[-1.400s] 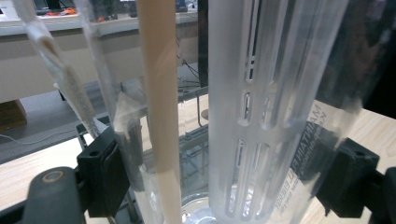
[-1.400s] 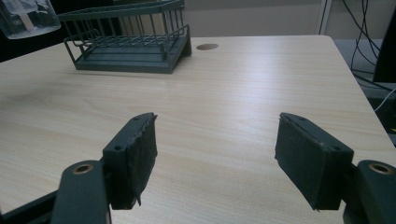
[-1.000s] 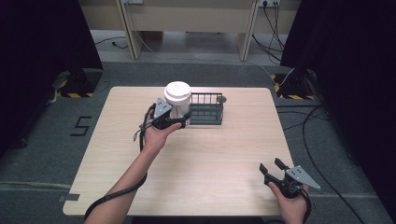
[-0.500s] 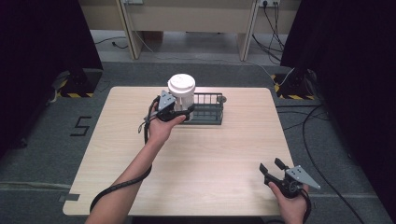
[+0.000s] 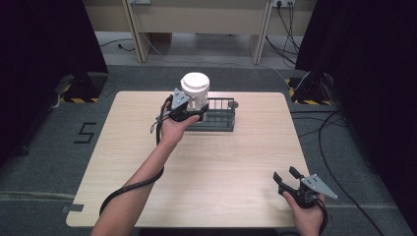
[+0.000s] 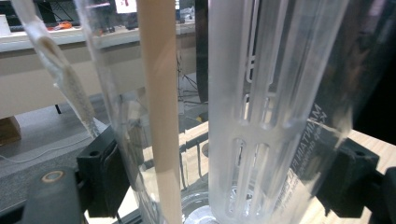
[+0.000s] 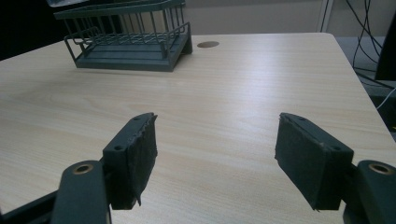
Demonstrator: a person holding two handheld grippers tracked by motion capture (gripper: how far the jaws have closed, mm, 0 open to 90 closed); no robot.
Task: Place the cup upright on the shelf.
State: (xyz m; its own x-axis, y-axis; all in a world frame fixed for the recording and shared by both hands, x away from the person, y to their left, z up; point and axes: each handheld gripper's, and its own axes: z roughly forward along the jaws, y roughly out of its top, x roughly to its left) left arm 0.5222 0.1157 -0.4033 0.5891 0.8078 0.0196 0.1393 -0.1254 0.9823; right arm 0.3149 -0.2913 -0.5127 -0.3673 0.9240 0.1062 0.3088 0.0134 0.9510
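Note:
A clear plastic jar with a white lid is held upright above the left end of a dark wire rack. My left gripper is shut on the jar's lower body. In the left gripper view the jar stands between the black pads, with a slotted inner tube and a pale stick inside it. My right gripper rests low near the table's front right corner. It is open, with bare wood between its jaws.
The wooden table carries the rack at its far middle, with a round cable hole beside it. Cables and black-draped stands surround the table on the floor.
The left gripper has carried the jar a little to the right and farther back, toward the rack's left end. The right gripper has stayed still.

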